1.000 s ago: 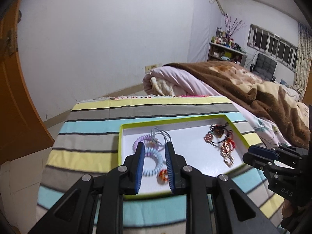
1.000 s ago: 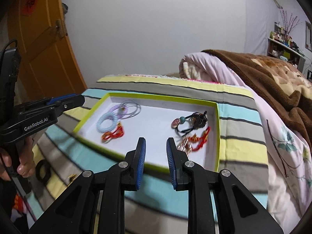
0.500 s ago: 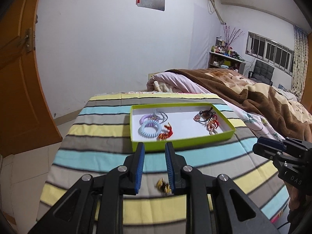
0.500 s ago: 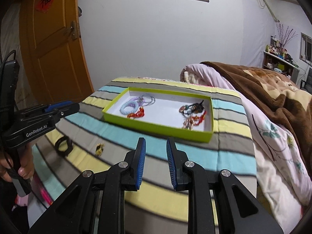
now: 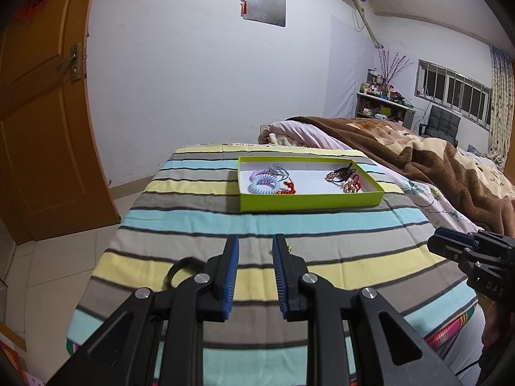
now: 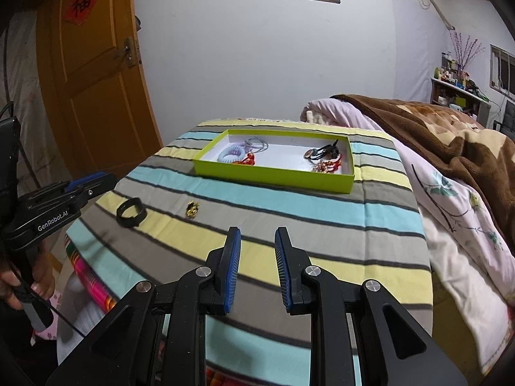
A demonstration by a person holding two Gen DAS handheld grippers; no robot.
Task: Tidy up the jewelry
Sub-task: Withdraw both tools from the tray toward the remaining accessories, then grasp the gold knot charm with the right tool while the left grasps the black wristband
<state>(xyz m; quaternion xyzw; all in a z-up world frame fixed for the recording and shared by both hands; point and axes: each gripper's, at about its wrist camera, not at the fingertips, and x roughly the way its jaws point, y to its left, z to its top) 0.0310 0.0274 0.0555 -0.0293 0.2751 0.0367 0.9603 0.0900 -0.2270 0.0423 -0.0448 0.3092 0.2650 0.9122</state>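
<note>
A lime-green tray sits far back on the striped cloth. It holds coiled hair ties, a red charm and dark and gold pieces. On the cloth in front lie a black ring and a small gold piece, the latter mostly hidden behind my left fingers in the left wrist view. My left gripper is open and empty above the near cloth. My right gripper is open and empty too, well short of the tray.
The striped cloth covers a table beside a bed with a brown blanket. An orange door stands at the left. A hand holds the left gripper's handle. Tiled floor lies left of the table.
Both grippers have pulled back from over the tray toward the near edge of the cloth. The black ring and gold piece have come into view. Neither gripper's opening has changed.
</note>
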